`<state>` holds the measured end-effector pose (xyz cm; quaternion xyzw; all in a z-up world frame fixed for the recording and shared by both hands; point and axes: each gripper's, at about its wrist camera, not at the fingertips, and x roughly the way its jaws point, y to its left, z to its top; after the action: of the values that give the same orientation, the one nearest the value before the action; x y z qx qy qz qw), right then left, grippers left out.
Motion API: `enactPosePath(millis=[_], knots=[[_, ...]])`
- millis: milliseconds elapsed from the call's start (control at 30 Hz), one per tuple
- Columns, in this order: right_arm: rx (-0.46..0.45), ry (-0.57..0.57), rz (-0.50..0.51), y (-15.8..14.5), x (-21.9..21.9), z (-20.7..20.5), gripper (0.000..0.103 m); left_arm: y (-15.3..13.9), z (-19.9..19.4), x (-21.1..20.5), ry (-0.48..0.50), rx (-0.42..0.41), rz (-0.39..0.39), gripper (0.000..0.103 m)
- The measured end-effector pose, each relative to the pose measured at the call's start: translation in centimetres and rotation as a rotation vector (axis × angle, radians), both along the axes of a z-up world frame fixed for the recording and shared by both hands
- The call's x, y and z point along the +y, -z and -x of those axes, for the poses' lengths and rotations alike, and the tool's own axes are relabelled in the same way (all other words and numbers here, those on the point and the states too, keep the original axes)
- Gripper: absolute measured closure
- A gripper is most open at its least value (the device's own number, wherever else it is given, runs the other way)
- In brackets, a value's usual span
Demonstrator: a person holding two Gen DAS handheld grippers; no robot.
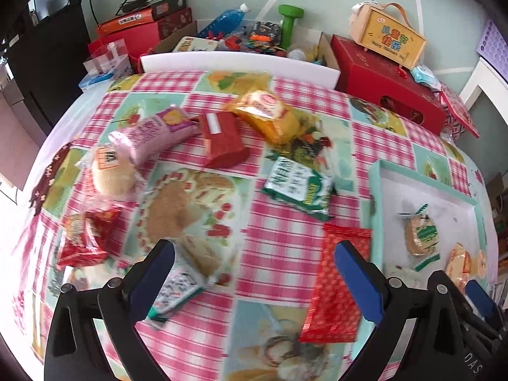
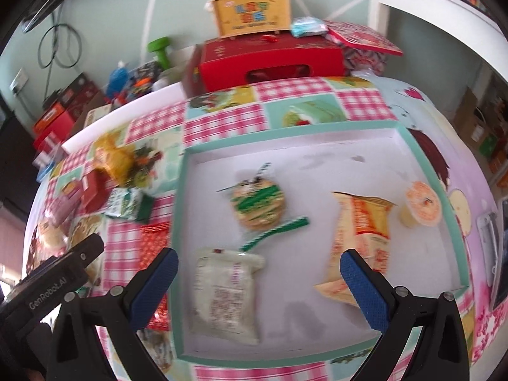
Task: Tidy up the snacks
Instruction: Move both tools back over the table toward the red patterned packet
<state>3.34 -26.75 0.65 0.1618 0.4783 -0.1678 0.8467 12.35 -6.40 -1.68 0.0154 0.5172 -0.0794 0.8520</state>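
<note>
Wrapped snacks lie scattered on the checked tablecloth. My left gripper hangs open above them, empty, between a white cracker pack and a red patterned packet. Farther off lie a green packet, a red box, a pink pack, an orange pack and a round bun. My right gripper stands open and empty over the teal-rimmed tray. In the tray rest a white bag, a round green-striped cracker, an orange packet and a small jelly cup.
A red gift box with a yellow carry case on it stands behind the table. A cardboard box of toys with a green dumbbell sits at the back. A phone-like object lies to the right of the tray.
</note>
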Motion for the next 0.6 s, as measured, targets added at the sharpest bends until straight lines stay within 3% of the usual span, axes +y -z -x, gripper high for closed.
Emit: enactPosePath(millis=[167, 333, 600], knots=[[-0.014, -0.063, -0.030, 0.1, 2.0, -0.9, 0.000, 0.1, -0.5, 3.0, -0.034, 0.014, -0.017, 0.002], [-0.026, -0.104, -0.068, 0.5, 3.8, -1.6, 0.000, 0.3, -1.2, 5.6, -0.067, 0.039, 0.028, 0.003], [0.003, -0.131, -0.070, 1.5, 5.3, -2.4, 0.000, 2.6, -1.7, 5.9, -0.053, 0.128, 0.030, 0.003]])
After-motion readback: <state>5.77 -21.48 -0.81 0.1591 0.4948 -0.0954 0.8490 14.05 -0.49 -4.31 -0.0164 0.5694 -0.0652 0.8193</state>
